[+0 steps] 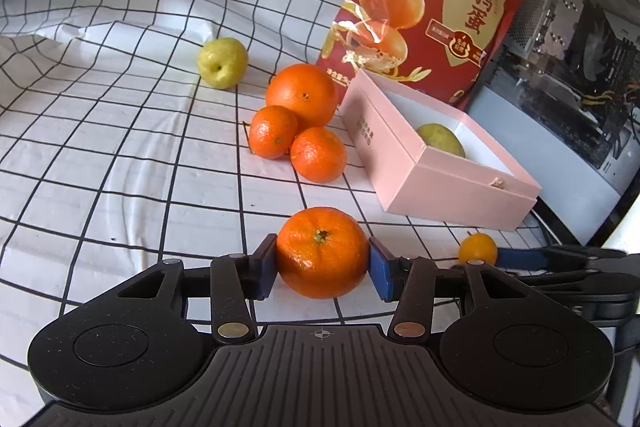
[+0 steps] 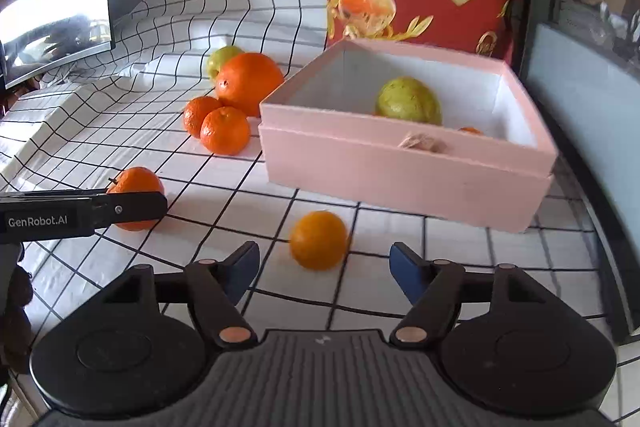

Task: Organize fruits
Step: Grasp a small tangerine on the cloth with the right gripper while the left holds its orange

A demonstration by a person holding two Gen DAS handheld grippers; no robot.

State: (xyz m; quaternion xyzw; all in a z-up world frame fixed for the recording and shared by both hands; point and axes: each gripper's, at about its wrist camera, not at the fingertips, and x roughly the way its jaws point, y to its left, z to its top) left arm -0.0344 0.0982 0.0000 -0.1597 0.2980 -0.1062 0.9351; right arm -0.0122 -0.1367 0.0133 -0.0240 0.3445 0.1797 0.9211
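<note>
Orange skin fills the left claw [image 1: 322, 264]: its blue pads sit against both flanks of a stemmed mandarin [image 1: 322, 251], so I read it as clenched on that fruit, which rests on or just above the checked cloth [image 1: 120, 147] over the counter. The right claw [image 2: 323, 269] is released, jaws spread with nothing between them, and a small smooth orange fruit [image 2: 319, 239] lies just ahead of its tips on the cloth. The pink box [image 2: 400, 163] stands beyond it, already holding a green-yellow fruit [image 2: 408, 101] and a sliver of something orange near the front wall.

The step in hand looks like carrying the mandarin to the box. Lift it clear of the cloth before moving across, since the near wall is tall and a low approach could knock the fruit or shove the box. Keep the squeeze gentle; the skin is soft and round, so it may roll if the pads slip. Release it over bare floor beside the green-yellow fruit. For the right claw, centre the small fruit between the pads before closing, or it will likely skid away
</note>
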